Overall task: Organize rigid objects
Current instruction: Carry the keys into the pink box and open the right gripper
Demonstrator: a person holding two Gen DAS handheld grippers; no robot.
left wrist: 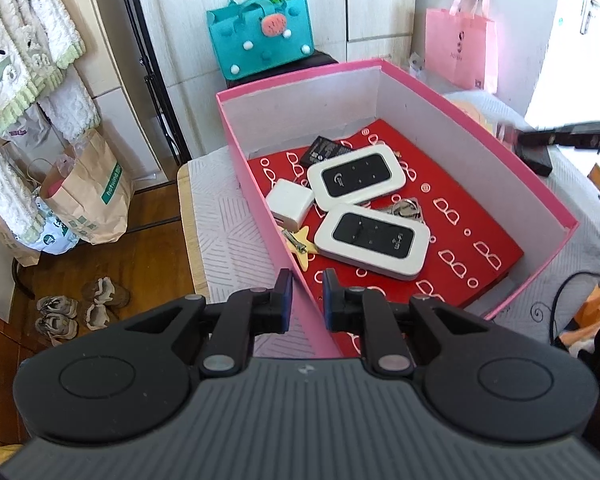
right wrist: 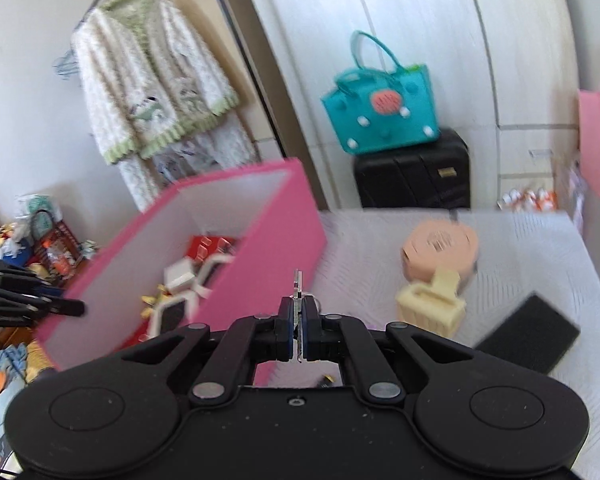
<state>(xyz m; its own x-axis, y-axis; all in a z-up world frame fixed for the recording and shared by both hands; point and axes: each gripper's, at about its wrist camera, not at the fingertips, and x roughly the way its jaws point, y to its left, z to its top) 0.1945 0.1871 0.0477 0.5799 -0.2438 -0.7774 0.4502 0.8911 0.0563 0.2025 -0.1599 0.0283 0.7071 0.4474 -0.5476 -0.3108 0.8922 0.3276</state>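
Thin metal piece point(right wrist: 297, 286), maybe a key, pinched upright in the right claw point(right wrist: 299, 334), long axis pointing forward. Hanging over the white cloth point(right wrist: 520, 264), just right of the pink box point(right wrist: 276, 236); so box lies to the left, its near wall in the way. Left claw point(left wrist: 307, 300) parted, empty, straddling the box's near-left wall. Inside already: two white routers point(left wrist: 356, 178), charger point(left wrist: 290, 202), star keyring point(left wrist: 302, 244). Beside, on the cloth: peach box point(right wrist: 440, 254), cream clip point(right wrist: 430, 306), black slab point(right wrist: 528, 334).

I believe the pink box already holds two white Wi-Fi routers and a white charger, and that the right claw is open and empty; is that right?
Not quite. The pink box does hold two white routers and a white charger, but the right wrist view shows the right claw shut on a thin metal item.
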